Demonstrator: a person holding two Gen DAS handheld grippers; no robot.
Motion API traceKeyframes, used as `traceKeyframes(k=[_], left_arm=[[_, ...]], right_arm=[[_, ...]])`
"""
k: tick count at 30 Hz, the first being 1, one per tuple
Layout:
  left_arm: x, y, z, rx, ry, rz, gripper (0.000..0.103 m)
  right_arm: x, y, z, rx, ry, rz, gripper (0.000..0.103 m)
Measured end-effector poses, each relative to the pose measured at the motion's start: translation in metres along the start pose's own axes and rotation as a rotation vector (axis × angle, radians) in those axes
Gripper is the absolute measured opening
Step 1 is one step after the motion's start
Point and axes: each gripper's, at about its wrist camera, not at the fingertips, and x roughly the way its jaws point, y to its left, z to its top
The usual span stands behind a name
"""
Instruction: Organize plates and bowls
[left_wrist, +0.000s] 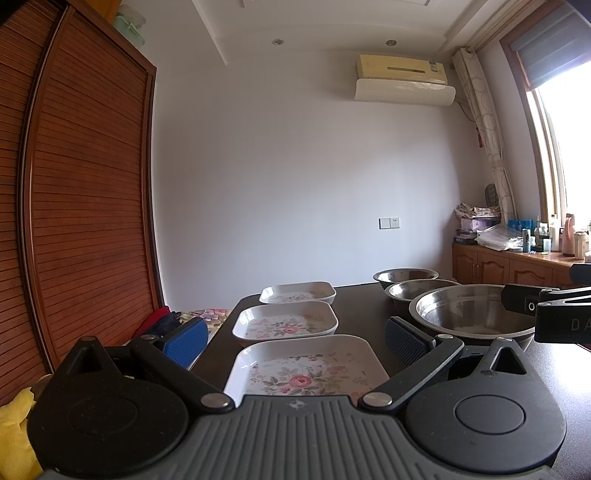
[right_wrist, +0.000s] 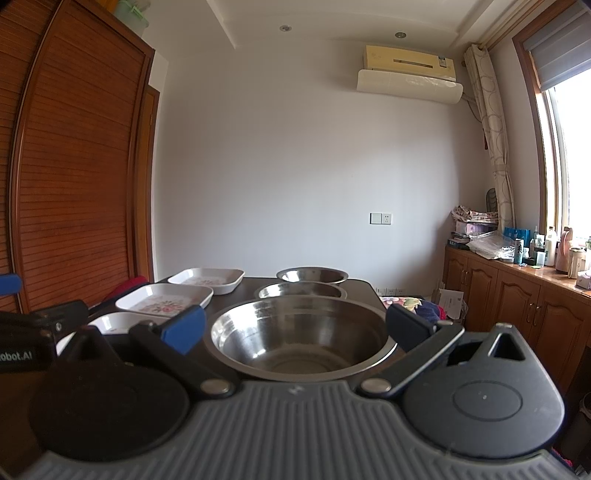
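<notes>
So both claws sit spread wide with nothing in them, parked low at the near edge of the dark counter (left_wrist: 365, 306). The left claw (left_wrist: 295, 338) faces a row of three white square plates with pink floral print: the nearest plate (left_wrist: 306, 369) lies right between its blue pads, the middle plate (left_wrist: 286, 321) is just past it at 12 o'clock, and the far plate (left_wrist: 297, 292) sits beyond that. The right claw (right_wrist: 295, 326) lines up the same way on three round stainless steel bowls: the big near bowl (right_wrist: 301, 338) between its fingers, the middle bowl (right_wrist: 301, 291) and the far bowl (right_wrist: 312, 275) straight on at 12 o'clock.

My guess is nothing's been stacked yet, so the job is nesting each row. For the plate, I'd pinch one raised side wall, not the flat floor, and lift level before sliding it over the next one. The bowl rim looks thin and slick, so grip it squarely on the lip or it'll probably swing. Keep the two claws from bumping, since they're just beside each other.
</notes>
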Motion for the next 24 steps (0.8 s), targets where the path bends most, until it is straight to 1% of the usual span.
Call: traceKeyframes(k=[22,24], left_arm=[[0.0011,0.0015,0.0009,-0.006,0.005,0.009,0.103],[0.0021,0.0029,0.0003,-0.012,0.008,-0.001,0.103]], right_arm=[[-0.0013,-0.0003,0.0000,0.001,-0.004,0.000,0.103],[-0.0027,-0.0003,0.0014,0.000,-0.009,0.005,0.103]])
